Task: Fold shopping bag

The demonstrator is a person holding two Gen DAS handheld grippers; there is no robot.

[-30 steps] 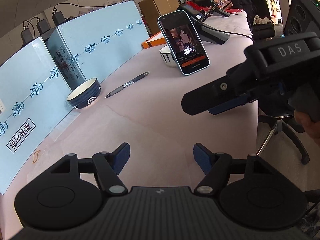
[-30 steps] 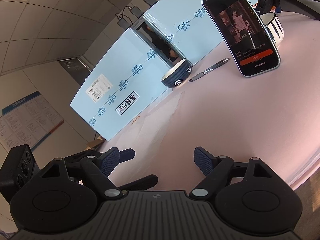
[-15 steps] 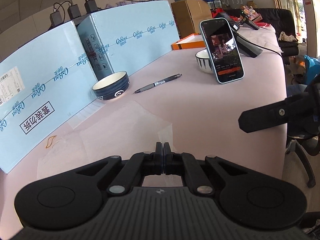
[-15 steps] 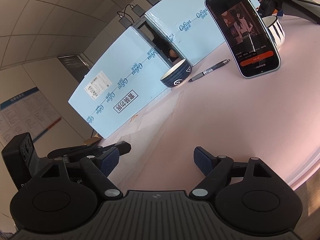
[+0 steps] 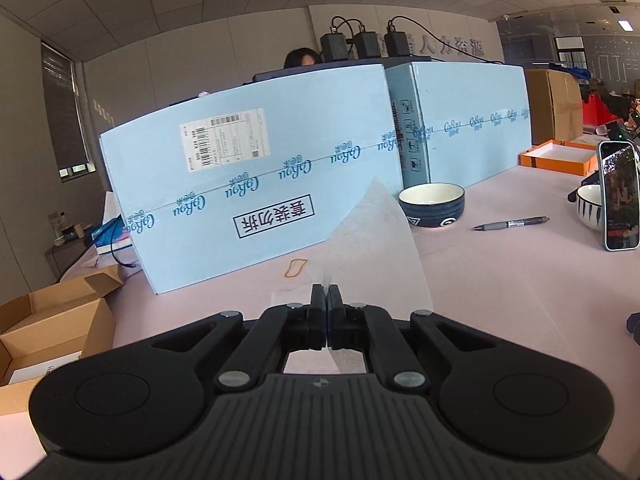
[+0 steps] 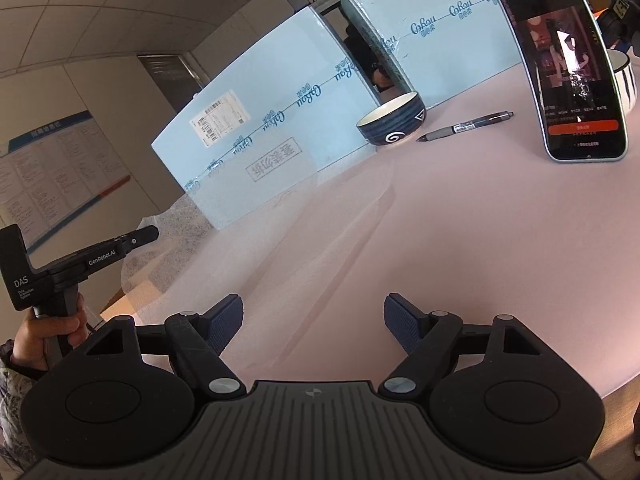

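Observation:
The shopping bag [image 5: 376,248] is thin, translucent plastic lying on the pink table [image 5: 520,300]. My left gripper [image 5: 327,312] is shut on one edge of the bag and holds it lifted, so a sheet stands up in front of the camera. In the right wrist view the bag [image 6: 304,240] stretches from the table up to the left gripper [image 6: 148,234] at the far left. My right gripper [image 6: 314,326] is open and empty, hovering over the near part of the bag.
Two long light-blue boxes [image 5: 260,200] stand along the table's back. A dark bowl [image 5: 432,205], a pen [image 5: 512,224], a propped phone [image 5: 619,196] and a striped bowl [image 5: 588,204] sit to the right. Open cardboard boxes [image 5: 48,328] stand beyond the left edge.
My left gripper closed, then swung left and lifted an edge of the bag off the table. The right gripper stayed open and barely moved.

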